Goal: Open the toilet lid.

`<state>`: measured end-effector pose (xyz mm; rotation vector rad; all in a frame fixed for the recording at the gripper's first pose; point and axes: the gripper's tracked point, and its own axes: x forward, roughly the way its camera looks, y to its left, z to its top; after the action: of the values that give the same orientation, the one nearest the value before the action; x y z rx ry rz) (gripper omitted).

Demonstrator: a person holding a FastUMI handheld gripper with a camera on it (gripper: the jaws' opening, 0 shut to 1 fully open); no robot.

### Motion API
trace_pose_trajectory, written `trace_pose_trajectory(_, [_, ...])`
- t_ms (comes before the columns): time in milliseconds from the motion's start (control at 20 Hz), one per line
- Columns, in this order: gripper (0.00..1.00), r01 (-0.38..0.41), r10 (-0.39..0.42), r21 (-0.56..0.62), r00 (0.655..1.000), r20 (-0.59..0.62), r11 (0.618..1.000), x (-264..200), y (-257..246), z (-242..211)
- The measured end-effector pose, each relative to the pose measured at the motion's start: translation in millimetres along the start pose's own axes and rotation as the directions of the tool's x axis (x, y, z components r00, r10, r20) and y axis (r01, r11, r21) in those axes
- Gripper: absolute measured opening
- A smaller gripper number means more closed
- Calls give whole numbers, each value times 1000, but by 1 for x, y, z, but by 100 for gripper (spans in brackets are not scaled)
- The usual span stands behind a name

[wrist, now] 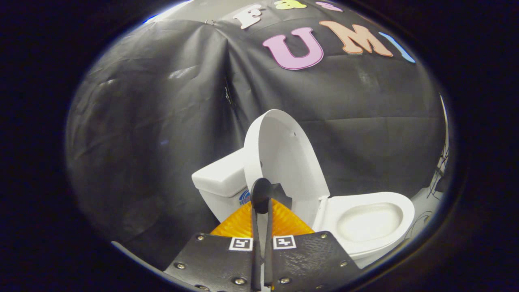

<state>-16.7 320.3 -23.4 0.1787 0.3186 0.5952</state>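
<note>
A white toilet stands against the booth's black cloth wall. Its lid is raised upright and leans back towards the tank. To the lid's right, the seat lies flat over the bowl. My gripper is shut, with only a thin slit between the two fingers. The fingertips overlap the lower left rim of the lid, close to the tank. I cannot tell whether they touch the rim, and nothing shows between them.
The black cloth wall hangs close behind and to the left of the toilet. Thin dark cables lie on a pale floor to the right of the seat.
</note>
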Motion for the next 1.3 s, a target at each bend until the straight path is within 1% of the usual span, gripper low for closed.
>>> trace_pose_trajectory(200, [4,6,-6,-28,1000,17,1000,3,3,0])
trace_pose_trajectory(300, [4,5,-5,-23,1000,15,1000,3,3,1])
trace_pose_trajectory(450, [6,-13,12,21,1000,20,1000,3,3,1])
trace_pose_trajectory(550, [10,-56,56,77,998,2,995,7,7,-5])
trace_pose_trajectory(600, [16,-78,79,112,997,-1,991,7,8,-6])
trace_pose_trajectory(700, [25,-114,117,174,993,-7,978,7,11,-6])
trace_pose_trajectory(750, [40,-121,128,201,992,-20,972,10,8,-11])
trace_pose_trajectory(800, [55,-109,119,202,992,-38,973,10,3,-14])
trace_pose_trajectory(950, [100,-42,48,111,998,-49,993,2,-17,-15])
trace_pose_trajectory(1100, [99,-21,24,69,999,-48,997,-10,-36,-12])
trace_pose_trajectory(1300, [99,51,-48,62,998,-41,997,-32,-76,-4])
